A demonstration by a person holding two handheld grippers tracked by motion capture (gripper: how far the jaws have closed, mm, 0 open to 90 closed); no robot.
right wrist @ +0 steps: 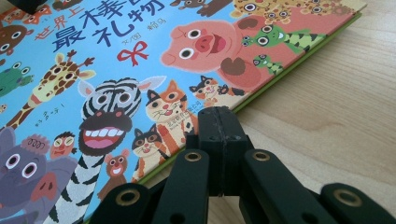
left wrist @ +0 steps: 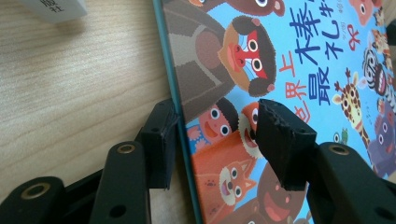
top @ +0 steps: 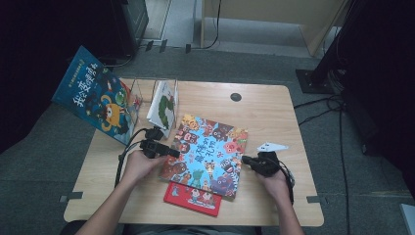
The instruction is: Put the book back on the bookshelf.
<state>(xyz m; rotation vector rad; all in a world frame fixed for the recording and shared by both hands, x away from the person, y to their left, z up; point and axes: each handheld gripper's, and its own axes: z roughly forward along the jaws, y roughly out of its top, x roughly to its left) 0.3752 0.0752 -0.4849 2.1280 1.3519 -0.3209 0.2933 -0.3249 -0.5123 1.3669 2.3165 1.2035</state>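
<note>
— What's on that blue animal book point(top: 208, 152) lying flat mid-table?
— "最棒", "礼物". The left gripper point(left wrist: 219, 140) gapes around its edge, not pinching; the right gripper point(right wrist: 219, 135) is closed, empty, beside it.

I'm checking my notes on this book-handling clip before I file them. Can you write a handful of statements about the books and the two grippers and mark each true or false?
1. The left gripper has its fingers astride the edge of the blue animal picture book, not yet clamped. True.
2. The right gripper is wide open. False: its fingers are shut together, at the book's edge.
3. A red book lies partly under the blue animal picture book, at the near side. True.
4. The blue animal picture book stands upright in the clear rack. False: it lies flat on the wooden table.
5. A white book leans in the rack. True.
</note>
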